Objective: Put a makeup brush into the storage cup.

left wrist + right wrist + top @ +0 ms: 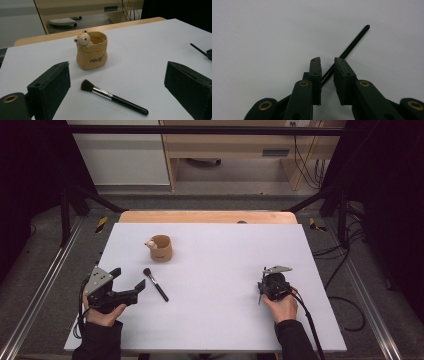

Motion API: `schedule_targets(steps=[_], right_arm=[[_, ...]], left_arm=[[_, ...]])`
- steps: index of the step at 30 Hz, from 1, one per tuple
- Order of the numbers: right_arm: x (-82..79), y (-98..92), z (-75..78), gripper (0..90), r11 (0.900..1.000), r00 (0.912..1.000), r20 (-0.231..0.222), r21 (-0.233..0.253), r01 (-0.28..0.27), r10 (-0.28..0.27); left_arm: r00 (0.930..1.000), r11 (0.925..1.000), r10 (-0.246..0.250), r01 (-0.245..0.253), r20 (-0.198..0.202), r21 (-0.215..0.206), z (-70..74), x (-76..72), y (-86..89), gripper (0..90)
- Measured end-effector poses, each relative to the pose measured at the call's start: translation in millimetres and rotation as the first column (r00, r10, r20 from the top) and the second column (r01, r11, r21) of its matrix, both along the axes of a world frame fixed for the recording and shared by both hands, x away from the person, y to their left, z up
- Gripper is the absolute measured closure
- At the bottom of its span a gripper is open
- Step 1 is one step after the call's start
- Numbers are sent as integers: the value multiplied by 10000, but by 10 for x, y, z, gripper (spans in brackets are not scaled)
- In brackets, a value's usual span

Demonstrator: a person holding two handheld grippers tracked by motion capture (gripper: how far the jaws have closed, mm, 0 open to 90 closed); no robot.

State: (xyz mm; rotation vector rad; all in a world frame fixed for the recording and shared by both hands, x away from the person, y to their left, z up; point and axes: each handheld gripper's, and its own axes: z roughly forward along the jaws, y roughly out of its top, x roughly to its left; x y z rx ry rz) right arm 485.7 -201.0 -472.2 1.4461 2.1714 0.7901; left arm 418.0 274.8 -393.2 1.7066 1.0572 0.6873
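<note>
Now, scene: a white table (210,320) with a few small things on it, and a person's two hands coming in from the near edge.

Left gripper (131,281): held in the person's left hand at the near left part of the table. Its jaws stand wide apart and nothing is between them. In the left gripper view the two black pads (50,87) frame the brush on both sides without touching it.

Brush (155,284): a makeup brush with a black handle, a silver ferrule and dark bristles. It lies flat on the table, just beside the tips of the left gripper. The bristle end points toward the cup and the handle end points toward the person.

Cup (161,248): a tan holder shaped like a paper bag, with a small bear figure on its rim. It stands upright behind the brush, near it but apart.

Right gripper (261,287): held in the person's right hand at the near right part of the table, well apart from the brush and the cup. Its jaws are close together with a narrow gap.

Thin black rod (352,46): it runs under the gap of the right jaws and out over the table. Whether the jaws really pinch it, I cannot tell.
</note>
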Motion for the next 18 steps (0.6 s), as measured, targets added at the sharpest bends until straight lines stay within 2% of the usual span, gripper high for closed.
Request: schedule_targets(steps=[1,7,18], right_arm=[[-3,1,3,734,9999,9999,-39,32,131,-131],[-1,-15,2,724,9994,9994,-62,25,336,-335],[-10,-45,22,832,9997,9994,-306,188,141,-136]], left_arm=[[10000,10000,-3,3,-5,6,0,-1,-1,59],[10000,10000,-25,25,-11,11,0,-1,-3,60],[10000,10000,-35,35,1,-2,1,-3,-2,61]])
